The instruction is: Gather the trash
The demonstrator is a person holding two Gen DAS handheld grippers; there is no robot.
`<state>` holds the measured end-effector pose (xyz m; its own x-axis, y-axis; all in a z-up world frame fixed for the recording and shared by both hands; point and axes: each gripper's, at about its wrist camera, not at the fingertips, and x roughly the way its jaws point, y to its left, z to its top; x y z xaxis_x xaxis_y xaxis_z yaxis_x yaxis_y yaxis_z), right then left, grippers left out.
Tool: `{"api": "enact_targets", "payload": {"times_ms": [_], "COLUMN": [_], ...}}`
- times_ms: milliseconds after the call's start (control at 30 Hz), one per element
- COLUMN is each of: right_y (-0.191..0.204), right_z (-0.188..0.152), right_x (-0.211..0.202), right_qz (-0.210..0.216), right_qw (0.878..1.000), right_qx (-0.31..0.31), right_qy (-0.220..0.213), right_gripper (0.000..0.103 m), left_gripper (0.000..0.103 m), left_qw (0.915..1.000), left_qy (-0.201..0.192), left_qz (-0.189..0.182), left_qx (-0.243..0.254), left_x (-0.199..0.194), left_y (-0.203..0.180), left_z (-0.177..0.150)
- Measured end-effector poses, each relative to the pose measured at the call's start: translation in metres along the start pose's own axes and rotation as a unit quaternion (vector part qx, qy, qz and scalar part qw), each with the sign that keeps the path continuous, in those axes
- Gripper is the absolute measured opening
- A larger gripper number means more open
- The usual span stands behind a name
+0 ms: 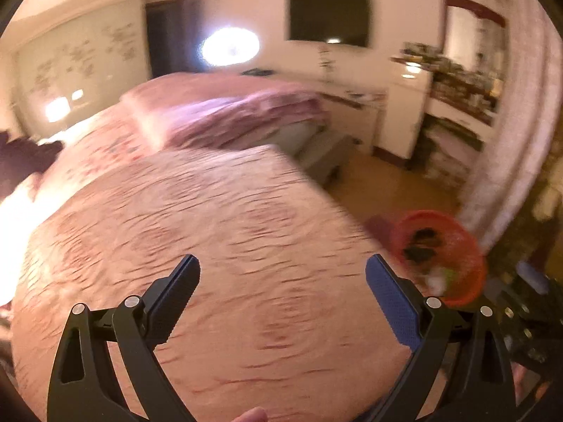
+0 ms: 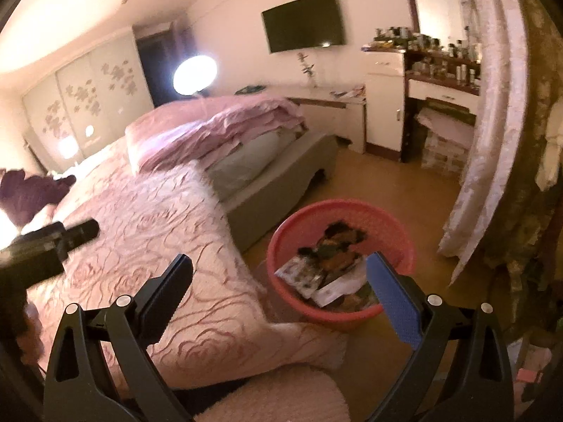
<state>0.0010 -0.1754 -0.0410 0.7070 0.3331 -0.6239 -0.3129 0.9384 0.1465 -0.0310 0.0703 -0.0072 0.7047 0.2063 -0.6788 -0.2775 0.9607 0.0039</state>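
Observation:
A red plastic bin (image 2: 387, 225) stands on the floor beside the bed's corner, holding wrappers and paper packets (image 2: 327, 274). In the blurred left wrist view the same bin (image 1: 468, 256) sits to the right of the bed. My left gripper (image 1: 283, 277) is open above the pink patterned bedspread (image 1: 218, 218), with nothing between its fingers. My right gripper (image 2: 279, 276) is open too, empty, hovering over the bed's edge with its blue finger (image 2: 394, 299) in front of the bin. The left gripper's body (image 2: 45, 249) shows as a dark shape over the bedspread (image 2: 151, 218).
A folded pink quilt (image 2: 218, 126) lies on the bed. A white cabinet (image 2: 383, 105) and a cluttered dressing table (image 2: 443, 70) line the far wall under a wall television (image 2: 304, 21). A curtain (image 2: 489, 133) hangs at the right. Bare floor (image 2: 387, 183) surrounds the bin.

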Motion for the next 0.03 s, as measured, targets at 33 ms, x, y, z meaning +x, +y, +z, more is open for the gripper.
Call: {"api": "enact_targets", "payload": {"times_ms": [33], "right_y": [0.0056], "right_z": [-0.0025], "right_x": [0.0039], "right_qz": [0.006], "right_qw": [1.000], "right_qx": [-0.006], "right_qy": [0.007], "right_gripper": [0.096], "left_gripper": [0.092], "left_qw": [0.9997], "left_qy": [0.006], "left_qz": [0.019], "left_qx": [-0.014], "left_x": [0.0033], "left_y": [0.0184], "left_z": [-0.0037]}}
